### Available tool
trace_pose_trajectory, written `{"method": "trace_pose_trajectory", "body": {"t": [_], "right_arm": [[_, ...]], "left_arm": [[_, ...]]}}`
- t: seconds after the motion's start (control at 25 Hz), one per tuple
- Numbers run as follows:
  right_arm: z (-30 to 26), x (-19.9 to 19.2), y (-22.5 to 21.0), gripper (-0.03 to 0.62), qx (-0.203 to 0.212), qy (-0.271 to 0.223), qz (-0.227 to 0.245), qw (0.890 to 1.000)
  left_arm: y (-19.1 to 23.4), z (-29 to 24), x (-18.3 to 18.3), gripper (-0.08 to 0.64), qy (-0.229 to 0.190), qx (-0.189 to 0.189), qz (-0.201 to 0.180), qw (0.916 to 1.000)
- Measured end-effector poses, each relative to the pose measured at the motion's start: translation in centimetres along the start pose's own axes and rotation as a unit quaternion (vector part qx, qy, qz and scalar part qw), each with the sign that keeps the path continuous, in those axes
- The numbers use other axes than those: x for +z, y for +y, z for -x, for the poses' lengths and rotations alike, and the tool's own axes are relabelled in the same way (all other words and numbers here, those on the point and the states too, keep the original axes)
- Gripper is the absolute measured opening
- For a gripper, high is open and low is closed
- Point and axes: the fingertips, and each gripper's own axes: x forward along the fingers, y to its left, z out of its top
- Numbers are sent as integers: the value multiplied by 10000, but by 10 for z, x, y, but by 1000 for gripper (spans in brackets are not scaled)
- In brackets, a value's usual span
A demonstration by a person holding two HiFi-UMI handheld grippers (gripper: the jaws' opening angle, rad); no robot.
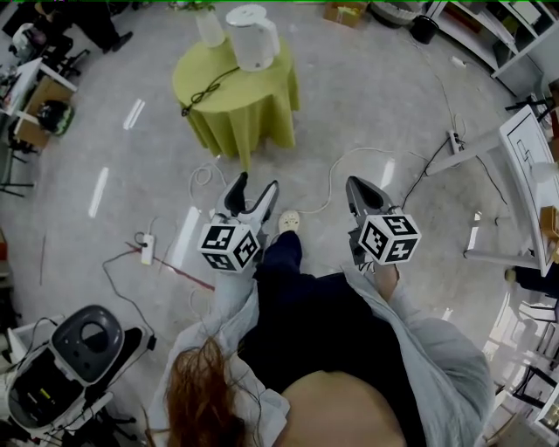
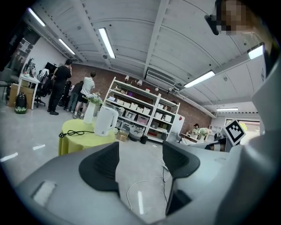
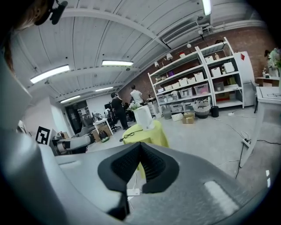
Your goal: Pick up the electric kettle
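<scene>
A white electric kettle [image 1: 253,37] stands on a small round table with a yellow-green cloth [image 1: 236,92], far ahead of me on the floor. Its black cord [image 1: 208,89] trails over the cloth. The kettle [image 2: 105,121] is small and to the left in the left gripper view, and the kettle [image 3: 144,117] sits just above the jaws in the right gripper view. My left gripper [image 1: 254,192] is open and empty, its pads [image 2: 102,167] well apart. My right gripper [image 1: 361,195] is shut on nothing, its pads [image 3: 153,167] touching. Both are held at waist height, well short of the table.
A pale vase [image 1: 210,26] stands beside the kettle. A power strip [image 1: 147,249] and cables lie on the floor at left. A white desk [image 1: 524,166] is at right, a machine [image 1: 79,345] at lower left. Shelves [image 2: 140,112] and people [image 2: 61,88] stand beyond.
</scene>
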Motion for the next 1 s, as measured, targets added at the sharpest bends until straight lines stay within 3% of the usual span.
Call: {"method": "trace_pose_trajectory", "body": {"t": [0.56,1.0], "right_arm": [[-94,47,-23,2,-25,54,-104,9999],[-152,82,-43,2,-258,-199,-263,9991]], "left_arm": [[59,-83,36,307,127,-129,-5,9998],[102,-146,74,307,101,-397,-279,9988]]}}
